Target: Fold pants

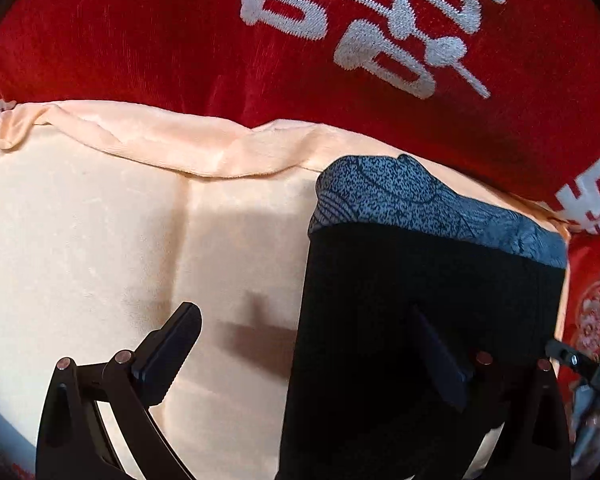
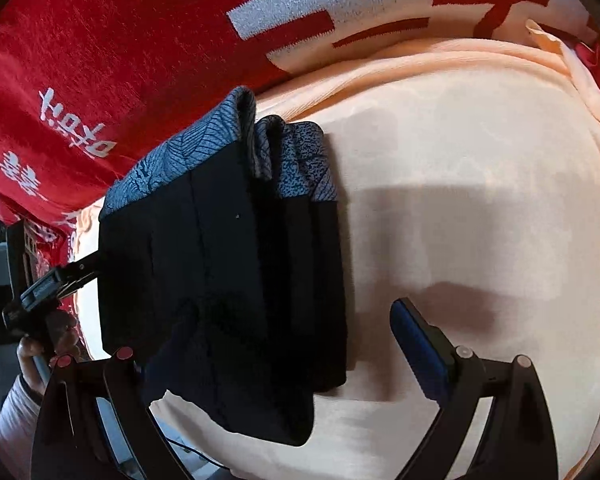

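Hand (image 2: 40, 344) and pale sleeve (image 2: 8, 412) sit at the far left of the right wrist view, holding the left gripper (image 1: 312, 344) by its handle. In its own view that gripper's jaws stand wide apart with nothing between them: the left finger (image 1: 172, 348) is over bare peach cloth (image 1: 100, 240), the right one over the dark pants (image 1: 420, 280). Whether it touches the fabric cannot be told.

Pants lie folded into a narrow stack on the peach cloth, their grey-blue patterned waistband (image 1: 420, 196) at the far end, close to the cloth's rumpled far edge. Red blanket with white characters (image 1: 220, 40) lies beyond and beneath the peach cloth.

Right gripper (image 2: 292, 344) is likewise spread wide, gripping nothing; its left finger is over the near end of the pants, its blue-padded right finger (image 2: 416, 340) over bare cloth, well clear of the stack.
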Available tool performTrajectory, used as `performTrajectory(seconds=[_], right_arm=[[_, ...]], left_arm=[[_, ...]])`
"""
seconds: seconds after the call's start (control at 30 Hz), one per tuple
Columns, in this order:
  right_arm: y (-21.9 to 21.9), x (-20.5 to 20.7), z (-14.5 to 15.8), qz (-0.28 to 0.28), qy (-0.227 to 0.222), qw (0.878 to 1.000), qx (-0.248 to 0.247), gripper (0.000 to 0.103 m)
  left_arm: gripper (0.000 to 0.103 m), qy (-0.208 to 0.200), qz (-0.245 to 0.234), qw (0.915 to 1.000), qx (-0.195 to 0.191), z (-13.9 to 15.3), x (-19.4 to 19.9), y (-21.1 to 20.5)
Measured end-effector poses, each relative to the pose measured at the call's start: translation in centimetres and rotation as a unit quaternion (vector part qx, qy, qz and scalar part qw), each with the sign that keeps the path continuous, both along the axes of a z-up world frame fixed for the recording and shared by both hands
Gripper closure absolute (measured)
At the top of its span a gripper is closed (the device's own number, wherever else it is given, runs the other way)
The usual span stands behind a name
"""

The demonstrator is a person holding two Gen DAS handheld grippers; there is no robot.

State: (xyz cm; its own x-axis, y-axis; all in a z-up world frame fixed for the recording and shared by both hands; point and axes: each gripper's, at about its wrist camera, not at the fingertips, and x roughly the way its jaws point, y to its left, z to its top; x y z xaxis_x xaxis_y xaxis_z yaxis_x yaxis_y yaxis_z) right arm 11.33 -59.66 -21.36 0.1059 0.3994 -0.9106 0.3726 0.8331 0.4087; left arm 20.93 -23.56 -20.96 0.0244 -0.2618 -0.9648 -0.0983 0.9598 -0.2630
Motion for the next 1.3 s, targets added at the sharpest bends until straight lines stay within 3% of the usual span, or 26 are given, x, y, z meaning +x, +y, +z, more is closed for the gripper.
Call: performTrajectory(seconds=[0.17,0.27,0.6,0.87,0.93,1.0,1.1,1.17,1.3], right_arm=[[-0.5,0.3,-0.6,-0.002,-0.012,0.999,0.038,0.006],[-0.5,0.4,-1.5,0.000,-0.016,0.996,0.088,0.006],[-1.6,1.4,-4.7,0.010,-0.053,0.981,0.186,0.003],[-1.2,1.8,-4.3,0.005,-0.032,0.985,0.169,0.004],[-0.7,2.1,-4.1,0.013,-0.018,0.990,0.142,0.015],[-0.6,2.1,-3.8,0.006,-0.018,0.989,0.146,0.032],[-0.7,1.7,-2.8,-0.008,-0.022,0.989,0.149,0.047],[-0.8,1.5,-2.1,-0.017,-0.026,0.988,0.154,0.054],[-0.8,1.0,-0.6,-0.006,-0.031,0.984,0.175,0.056]], left_arm=[[0.000,0.026,-0.025,0.9974,-0.063,-1.4,-0.2,1.1],[0.000,0.042,-0.037,0.9938,-0.096,-2.7,0.0,0.9],[0.000,0.037,-0.069,0.9895,-0.121,-5.5,1.5,-2.8],[0.000,0.042,-0.029,0.9920,-0.115,-5.8,0.4,-2.9],[0.002,0.022,-0.029,0.9949,-0.094,-5.0,0.1,-3.5],[0.024,0.004,-0.034,0.9944,-0.100,-3.7,-0.5,-4.3],[0.036,-0.015,-0.036,0.9952,-0.090,-2.1,-0.6,-5.0],[0.042,-0.022,-0.031,0.9957,-0.085,-1.3,-0.8,-5.5],[0.044,-0.032,-0.019,0.9950,-0.092,0.8,-1.7,-5.1]])
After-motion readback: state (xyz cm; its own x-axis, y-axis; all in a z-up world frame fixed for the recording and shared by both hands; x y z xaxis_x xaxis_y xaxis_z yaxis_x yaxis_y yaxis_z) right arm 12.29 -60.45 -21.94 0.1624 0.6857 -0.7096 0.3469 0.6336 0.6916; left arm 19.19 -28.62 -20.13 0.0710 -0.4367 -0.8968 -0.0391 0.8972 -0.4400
